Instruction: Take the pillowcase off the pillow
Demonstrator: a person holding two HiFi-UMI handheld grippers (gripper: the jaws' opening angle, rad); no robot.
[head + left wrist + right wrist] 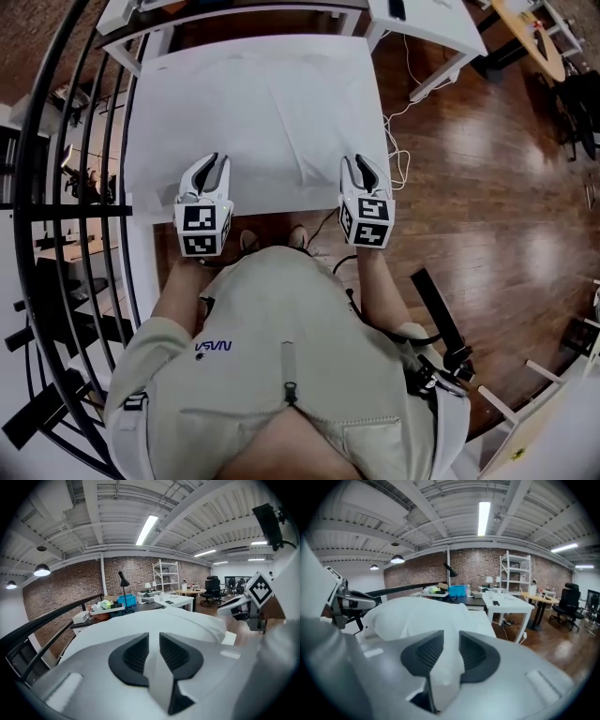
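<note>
A white pillow in its pillowcase (253, 112) lies on a white table (483, 620) in front of me. My left gripper (212, 161) is at the pillow's near left edge and my right gripper (359, 161) at its near right edge. In the left gripper view the left gripper's (153, 644) jaws stand slightly apart, with a strip of white cloth between the pads (136, 654). The right gripper's (451, 645) jaws stand a little wider, with a loose fold of pillowcase (446, 667) between them. The pillow's bulk (417, 613) rises beyond.
A black curved railing (56, 141) runs along the left. White desks (422, 28) stand behind the table. To the right is wooden floor (487, 187), with cables (398, 141) by the table's edge. My torso is close to the near edge.
</note>
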